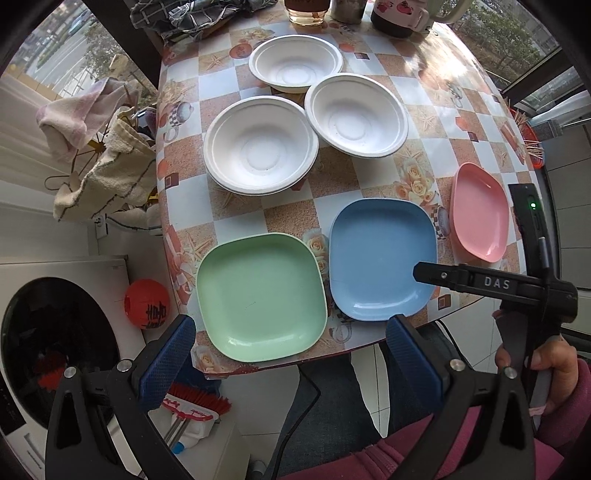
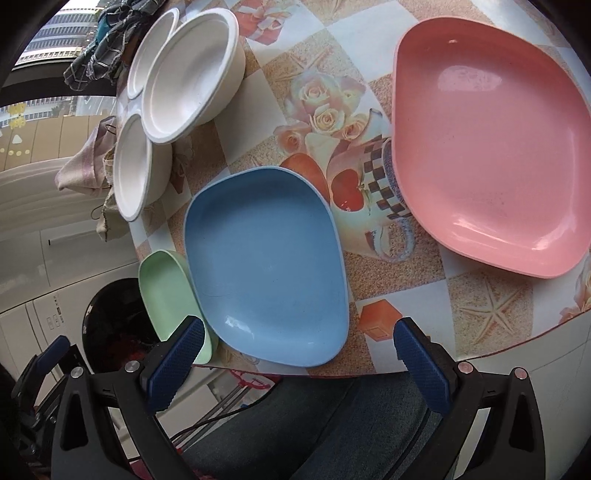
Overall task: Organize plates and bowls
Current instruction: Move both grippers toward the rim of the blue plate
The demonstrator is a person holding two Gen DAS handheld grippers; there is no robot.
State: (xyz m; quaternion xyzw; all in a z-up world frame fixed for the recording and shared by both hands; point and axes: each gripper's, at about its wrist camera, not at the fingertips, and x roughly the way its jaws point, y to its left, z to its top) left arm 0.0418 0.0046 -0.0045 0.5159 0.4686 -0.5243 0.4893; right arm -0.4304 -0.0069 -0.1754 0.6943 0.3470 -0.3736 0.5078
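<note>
Three square plates lie in a row along the table's near edge: a green plate (image 1: 261,297), a blue plate (image 1: 382,260) and a pink plate (image 1: 479,212). Three white bowls (image 1: 260,144) sit behind them in a cluster. My left gripper (image 1: 291,354) is open and empty, just off the table edge in front of the green plate. My right gripper (image 2: 299,354) is open and empty, at the edge in front of the blue plate (image 2: 266,266), with the pink plate (image 2: 487,144) to its right and the green plate (image 2: 170,295) to its left. The bowls (image 2: 188,74) lie far left.
Glasses and mugs (image 1: 306,11) and a checked cloth (image 1: 177,16) stand at the table's far edge. A toothpick holder (image 1: 528,140) is at the right rim. Cloths (image 1: 107,162) hang left of the table, above a washing machine (image 1: 55,332). The right gripper's body (image 1: 491,284) shows over the blue plate.
</note>
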